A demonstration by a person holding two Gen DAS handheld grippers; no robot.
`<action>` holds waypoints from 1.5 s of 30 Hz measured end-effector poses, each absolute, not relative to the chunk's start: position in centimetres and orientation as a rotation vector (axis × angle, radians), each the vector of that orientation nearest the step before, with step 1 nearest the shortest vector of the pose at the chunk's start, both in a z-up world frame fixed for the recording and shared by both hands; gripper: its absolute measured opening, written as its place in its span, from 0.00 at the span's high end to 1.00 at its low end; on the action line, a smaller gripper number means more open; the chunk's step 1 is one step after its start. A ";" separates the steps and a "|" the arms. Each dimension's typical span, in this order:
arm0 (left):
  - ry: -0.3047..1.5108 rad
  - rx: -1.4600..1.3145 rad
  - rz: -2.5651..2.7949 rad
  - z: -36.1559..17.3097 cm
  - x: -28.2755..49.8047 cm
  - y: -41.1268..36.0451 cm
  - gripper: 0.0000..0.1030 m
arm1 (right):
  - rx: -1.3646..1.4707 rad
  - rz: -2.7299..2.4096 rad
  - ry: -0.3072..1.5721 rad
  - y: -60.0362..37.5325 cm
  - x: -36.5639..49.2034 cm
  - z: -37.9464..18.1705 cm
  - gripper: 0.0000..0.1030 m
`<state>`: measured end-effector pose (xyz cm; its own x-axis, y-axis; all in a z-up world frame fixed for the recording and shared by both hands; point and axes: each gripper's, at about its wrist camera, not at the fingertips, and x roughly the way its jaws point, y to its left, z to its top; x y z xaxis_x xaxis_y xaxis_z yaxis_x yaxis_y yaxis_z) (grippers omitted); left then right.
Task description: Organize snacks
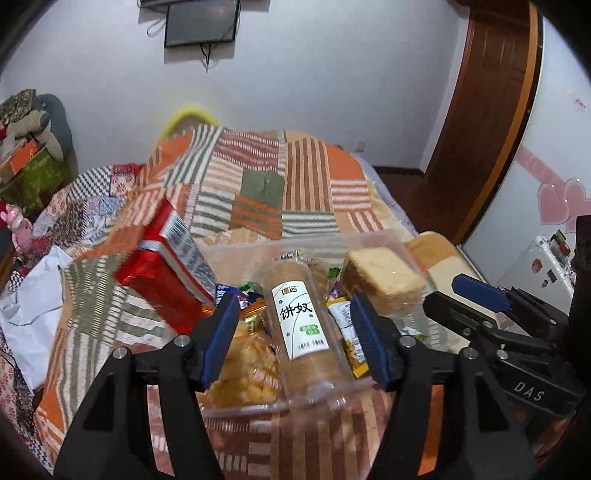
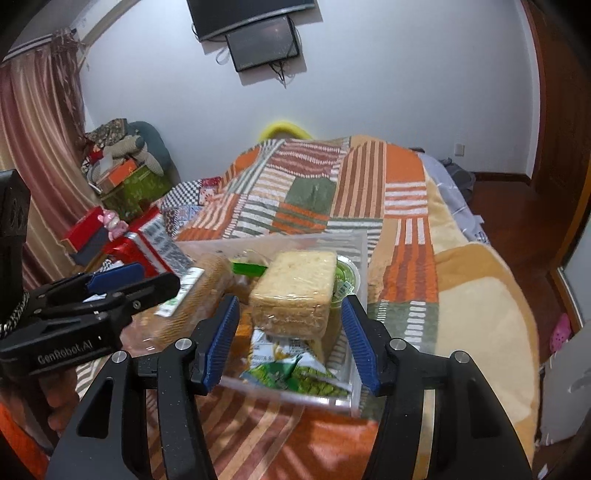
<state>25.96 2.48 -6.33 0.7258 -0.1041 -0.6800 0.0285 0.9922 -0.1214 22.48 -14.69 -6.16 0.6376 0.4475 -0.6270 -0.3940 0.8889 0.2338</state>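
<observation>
Both my left gripper (image 1: 293, 339) and right gripper (image 2: 290, 341) gape wide, holding nothing, above the clear plastic snack bin (image 1: 243, 410). A wrapped brown biscuit cylinder (image 1: 306, 332) lies between my left fingers, a wrapped pale sponge-cake block (image 2: 295, 291) between my right.

Dim, flat indoor light with soft shadows; fisheye bending and dark vignetting at the edges, slight motion blur beyond the jaws.

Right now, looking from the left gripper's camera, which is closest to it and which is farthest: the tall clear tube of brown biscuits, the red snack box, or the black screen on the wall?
1. Tall clear tube of brown biscuits: directly between the open fingers of the left gripper, in the clear plastic bin.
2. Red snack box: farther back on the left, at the bin's edge.
3. Black screen: high on the far wall.
</observation>
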 end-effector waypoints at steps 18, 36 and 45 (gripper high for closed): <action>0.402 -0.089 -0.031 4.0 10.6 2.4 0.17 | 0.110 0.511 0.445 -16.6 10.9 3.6 0.15; 0.288 -0.033 0.018 5.1 4.5 1.5 0.01 | 0.073 0.441 0.361 -16.8 6.8 4.8 0.00; 0.291 -0.040 0.010 5.1 4.3 1.3 0.01 | 0.052 0.444 0.345 -16.7 6.0 4.9 0.00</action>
